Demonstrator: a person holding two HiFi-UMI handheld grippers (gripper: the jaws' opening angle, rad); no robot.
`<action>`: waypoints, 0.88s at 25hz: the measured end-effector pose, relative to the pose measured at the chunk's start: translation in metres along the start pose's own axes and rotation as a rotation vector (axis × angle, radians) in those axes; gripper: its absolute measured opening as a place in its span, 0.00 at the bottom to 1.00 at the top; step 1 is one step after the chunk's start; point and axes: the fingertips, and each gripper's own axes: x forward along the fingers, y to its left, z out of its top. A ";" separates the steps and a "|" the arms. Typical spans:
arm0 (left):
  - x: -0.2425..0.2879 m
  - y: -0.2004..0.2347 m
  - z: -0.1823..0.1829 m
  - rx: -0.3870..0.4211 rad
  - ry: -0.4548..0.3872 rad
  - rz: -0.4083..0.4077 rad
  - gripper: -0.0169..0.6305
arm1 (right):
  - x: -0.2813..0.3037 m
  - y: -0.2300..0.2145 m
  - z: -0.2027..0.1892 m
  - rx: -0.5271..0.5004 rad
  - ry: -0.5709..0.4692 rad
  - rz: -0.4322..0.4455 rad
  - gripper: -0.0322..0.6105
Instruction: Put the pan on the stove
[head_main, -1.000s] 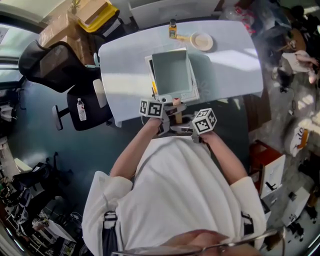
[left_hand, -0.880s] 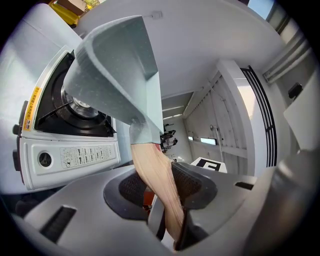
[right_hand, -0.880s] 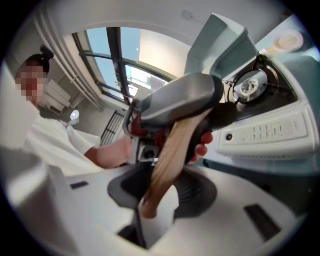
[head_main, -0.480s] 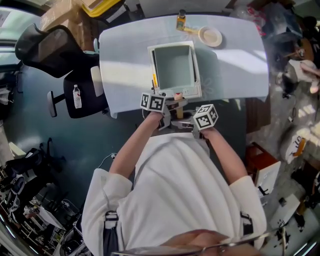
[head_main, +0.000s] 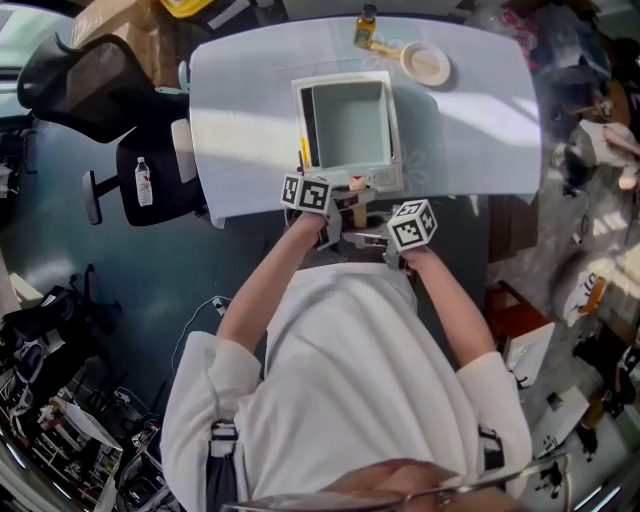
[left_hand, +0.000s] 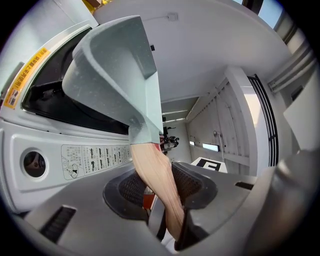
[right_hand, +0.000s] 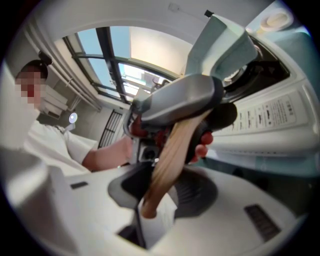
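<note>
Placing step, near its end. My left gripper (left_hand: 160, 187) and right gripper (right_hand: 165, 185) both clench the light wooden handle (left_hand: 152, 167) of the square pale grey-green pan (head_main: 350, 122). The pan sits over the black top of the white tabletop stove (head_main: 300, 120); whether it rests flat I cannot tell. Next, I judge: settle it level, then release both jaws without dragging the handle.

Three cams on one spot, my rig.
Head cam looks steeply down from far over table (head_main: 250, 120) and stove (head_main: 395, 150); my left gripper (left_hand: 160, 185) cam and right gripper (right_hand: 160, 192) cam sit tight on the handle (left_hand: 152, 170), roughly facing each other, tilted up; all three share handle and stove front.
</note>
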 end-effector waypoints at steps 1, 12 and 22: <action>0.001 0.002 0.001 -0.004 -0.002 0.000 0.29 | 0.000 -0.003 0.000 0.003 0.003 0.000 0.28; 0.006 0.023 0.003 -0.030 -0.011 -0.004 0.29 | 0.003 -0.023 -0.002 0.020 0.020 -0.004 0.28; 0.009 0.035 0.008 -0.034 -0.011 0.006 0.31 | 0.005 -0.033 0.002 0.043 0.016 0.009 0.28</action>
